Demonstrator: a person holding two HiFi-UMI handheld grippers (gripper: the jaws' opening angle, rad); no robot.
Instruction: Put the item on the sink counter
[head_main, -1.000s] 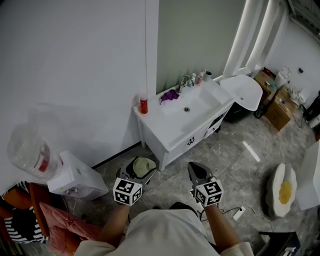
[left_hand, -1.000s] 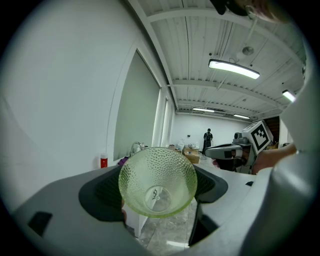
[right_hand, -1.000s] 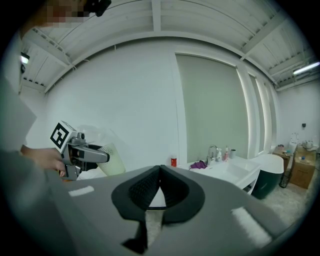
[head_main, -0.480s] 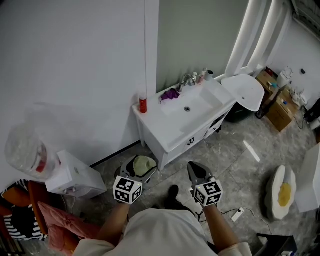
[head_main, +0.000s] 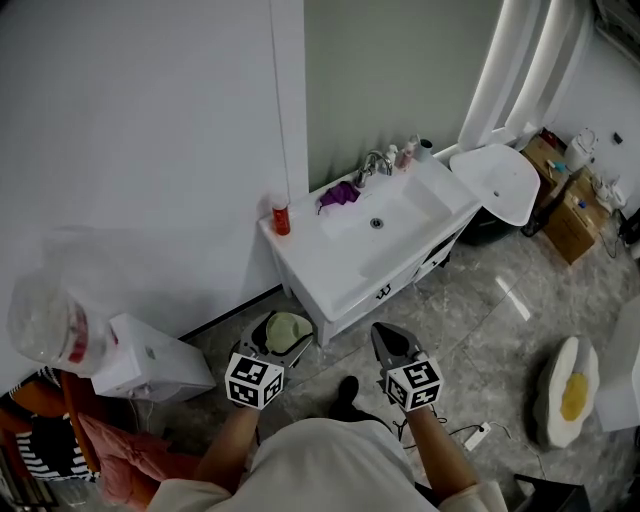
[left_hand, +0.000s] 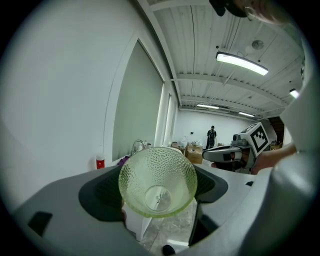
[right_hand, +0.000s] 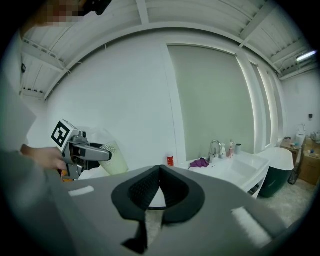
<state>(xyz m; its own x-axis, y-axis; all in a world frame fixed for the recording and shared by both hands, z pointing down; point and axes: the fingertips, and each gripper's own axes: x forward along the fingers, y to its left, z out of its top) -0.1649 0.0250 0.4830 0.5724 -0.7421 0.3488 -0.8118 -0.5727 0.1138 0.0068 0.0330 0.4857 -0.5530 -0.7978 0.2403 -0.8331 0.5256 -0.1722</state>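
Well short of the sink counter (head_main: 345, 265), over the floor in front of it, the left gripper (head_main: 280, 338) is pinching a green dimpled glass cup (head_main: 290, 328) between its jaws, with the cup's open mouth turning toward the gripper's own camera. Just beside it, equally short of the counter, the right gripper (head_main: 385, 336) is hovering with its jaws pressed together on nothing. A red bottle (head_main: 281, 216) is standing at the counter's left end, and what looks like a purple cloth (head_main: 340, 192) is lying near the faucet (head_main: 372, 162).
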